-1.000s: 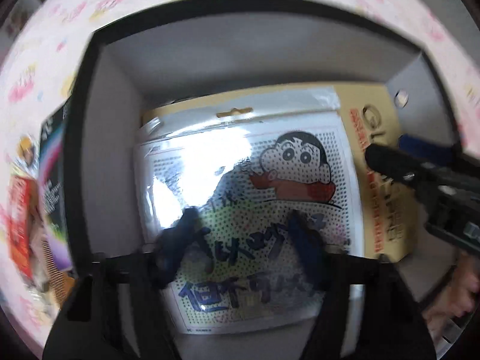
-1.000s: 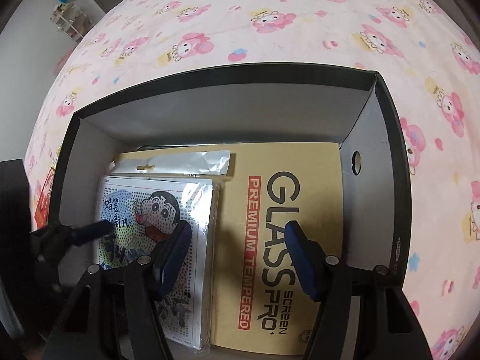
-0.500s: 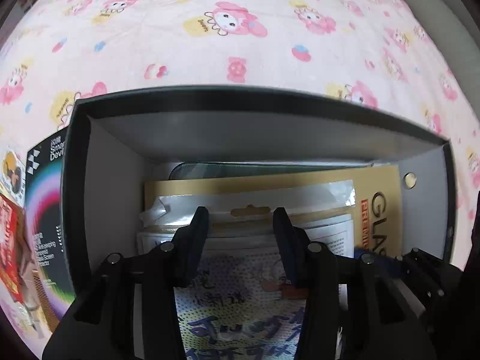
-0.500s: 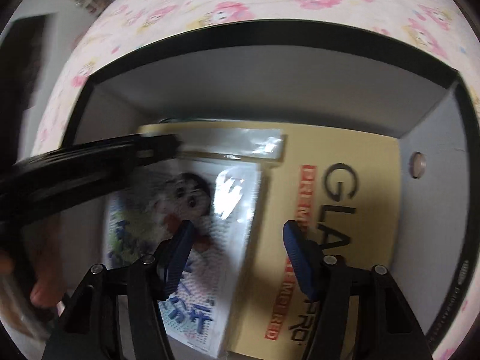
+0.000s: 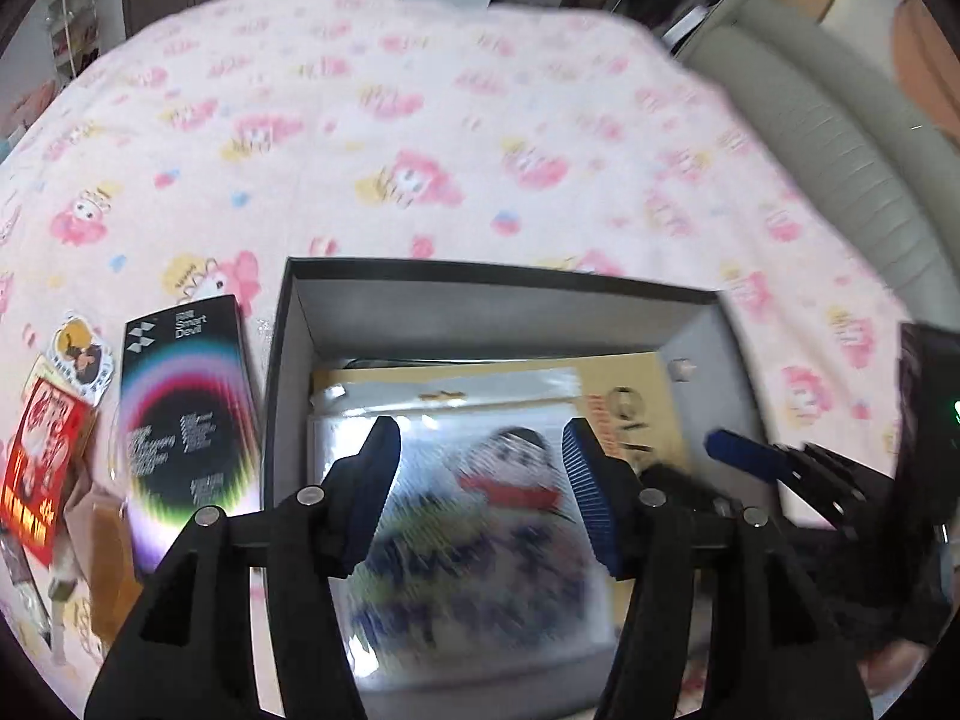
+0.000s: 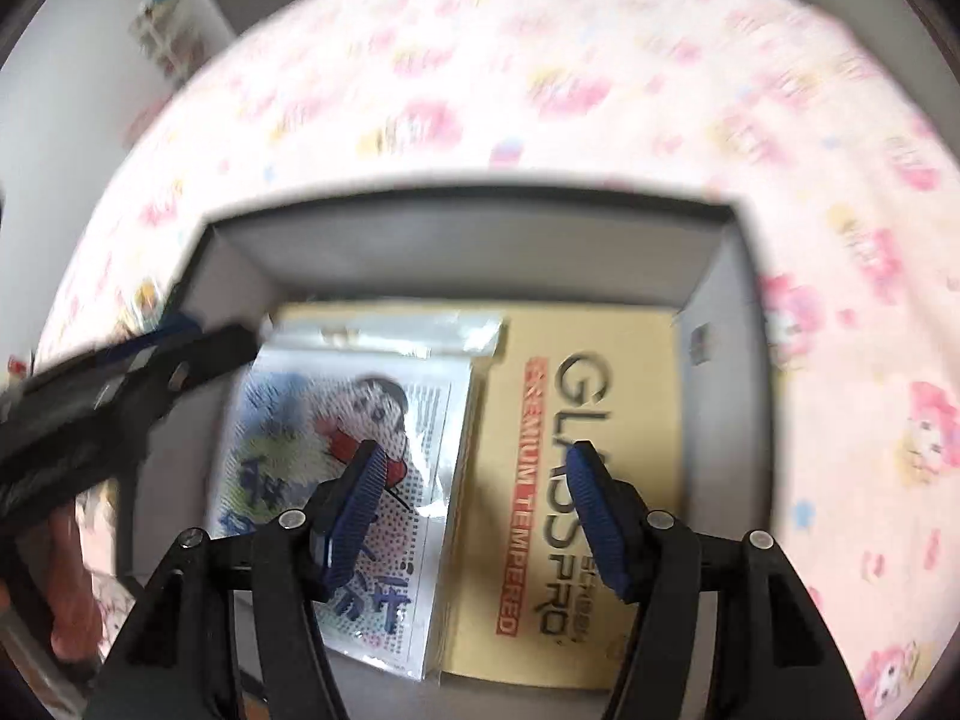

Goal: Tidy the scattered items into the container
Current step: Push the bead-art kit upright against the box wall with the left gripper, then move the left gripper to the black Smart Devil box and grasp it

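Note:
A black-rimmed grey box [image 5: 288,360] [image 6: 456,240] sits on the pink patterned bedsheet. Inside lie a tan "Glass Pro" package [image 6: 576,450] [image 5: 636,396] and, on top of it at the left, a cartoon bead kit in a clear bag [image 5: 480,516] [image 6: 336,432]. My left gripper [image 5: 480,480] is open and empty above the kit. My right gripper [image 6: 474,516] is open and empty above the two packages. Outside the box to the left lie a black rainbow "Smart Devil" box [image 5: 186,414], a red packet [image 5: 42,468] and a small sticker [image 5: 81,354].
The right gripper shows at the right edge of the left wrist view [image 5: 780,468]. The left gripper crosses the left of the right wrist view [image 6: 120,384]. A grey sofa edge [image 5: 840,138] lies beyond the bed at the right.
Both grippers have pulled back and up from the box, so more bedsheet shows. The left gripper's fingers stand wider apart than half a second ago. The packages have stayed in the box.

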